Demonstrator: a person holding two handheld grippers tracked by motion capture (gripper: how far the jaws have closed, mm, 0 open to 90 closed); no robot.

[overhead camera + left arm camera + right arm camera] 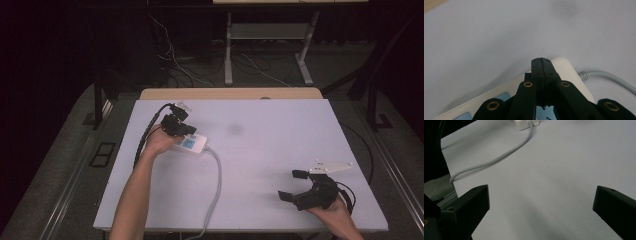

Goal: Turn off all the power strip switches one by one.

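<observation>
A white power strip (194, 144) with blue sockets lies on the white table top (280, 150) at the left. Its grey cable (216, 185) runs toward the front edge. My left gripper (189, 131) hovers just over the strip, jaws pressed together with nothing between them. In the left gripper view the closed tips (541, 60) point at the strip's cable end (567, 68), where the cable (604, 75) leaves it. Near the front right, my right gripper (292, 185) stands open with its jaws wide apart over bare table. The right gripper view (541, 197) looks across to the strip (521, 123) and cable (496, 157).
A wooden strip (230, 93) borders the table's far edge. A faint dark smudge (234, 130) marks the table's middle. Behind the table, a stand's metal legs (228, 60) and loose wires (175, 60) lie on the dark floor.
</observation>
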